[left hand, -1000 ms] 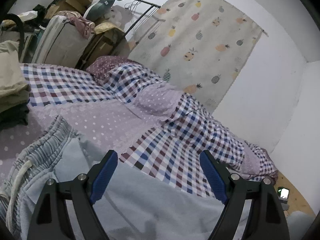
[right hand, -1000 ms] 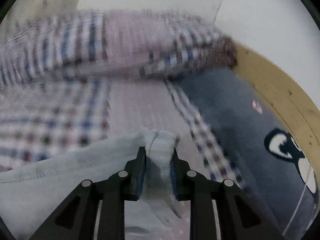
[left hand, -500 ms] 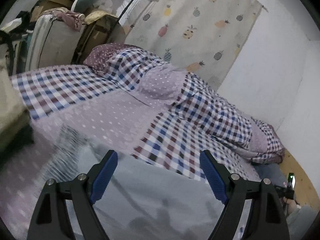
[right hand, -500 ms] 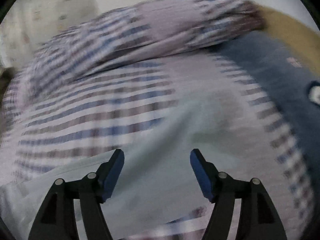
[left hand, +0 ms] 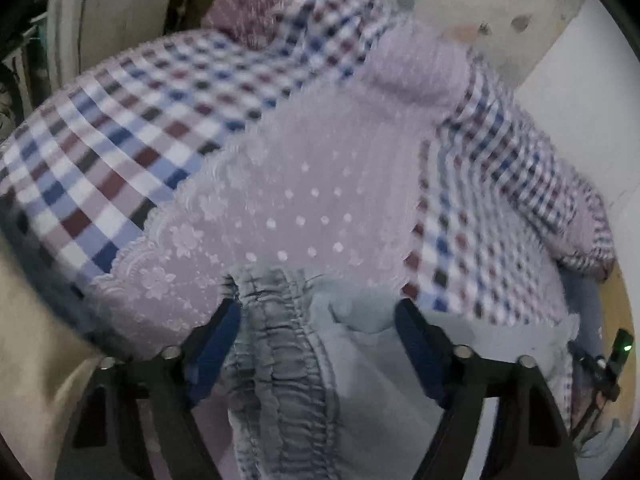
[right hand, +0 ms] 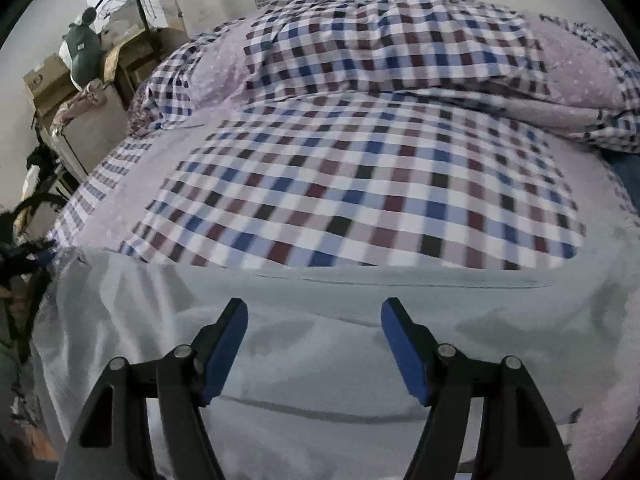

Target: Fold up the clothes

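Lying flat on the checked purple bedcover (right hand: 360, 184), the pale blue trousers (right hand: 320, 340) sit beneath both spread, empty grippers: left gripper (left hand: 318, 332), right gripper (right hand: 314, 332). Only the left wrist view shows their gathered elastic waistband (left hand: 276, 352).

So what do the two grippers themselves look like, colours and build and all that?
Both look alike. The left gripper and right gripper each have two black angular fingers with triangular cut-outs, round silver bolt heads at the joints, and flat blue pads lining the inner faces. No cables, markings or sleeves show.
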Demonstrator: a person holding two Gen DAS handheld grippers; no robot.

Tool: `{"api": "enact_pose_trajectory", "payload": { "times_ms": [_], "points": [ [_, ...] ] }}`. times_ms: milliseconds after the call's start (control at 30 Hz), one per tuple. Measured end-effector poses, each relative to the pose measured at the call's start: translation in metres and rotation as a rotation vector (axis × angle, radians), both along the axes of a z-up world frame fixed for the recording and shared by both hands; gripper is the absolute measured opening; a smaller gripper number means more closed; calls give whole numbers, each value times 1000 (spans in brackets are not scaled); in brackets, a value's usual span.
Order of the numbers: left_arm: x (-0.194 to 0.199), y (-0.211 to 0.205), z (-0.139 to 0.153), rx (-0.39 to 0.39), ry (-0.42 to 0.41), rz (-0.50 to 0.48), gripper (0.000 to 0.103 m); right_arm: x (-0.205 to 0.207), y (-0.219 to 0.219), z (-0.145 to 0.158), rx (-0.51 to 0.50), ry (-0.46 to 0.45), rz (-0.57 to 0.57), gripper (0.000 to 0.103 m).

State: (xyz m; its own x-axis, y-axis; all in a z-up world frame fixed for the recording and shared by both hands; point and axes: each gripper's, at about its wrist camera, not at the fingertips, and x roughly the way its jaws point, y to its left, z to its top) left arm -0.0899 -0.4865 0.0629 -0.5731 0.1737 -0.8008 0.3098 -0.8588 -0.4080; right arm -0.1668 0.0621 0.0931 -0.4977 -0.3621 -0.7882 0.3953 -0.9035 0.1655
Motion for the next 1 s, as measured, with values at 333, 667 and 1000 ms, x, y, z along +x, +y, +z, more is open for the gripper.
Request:
{"api": "enact_pose_trajectory", "payload": {
  "times_ms": [333,667,1000],
  "points": [
    [-35,-9,-40,43,-152,-51,74,-26,-21,-21,31,-46,-19,73],
    [-28,-17,-25,25,-35,12,5,-49,-69,-62,263,-61,89,74],
    [-17,-31,-31,107,88,79,5,-64,-70,-72,306,-25,128,2]
  ]
}}
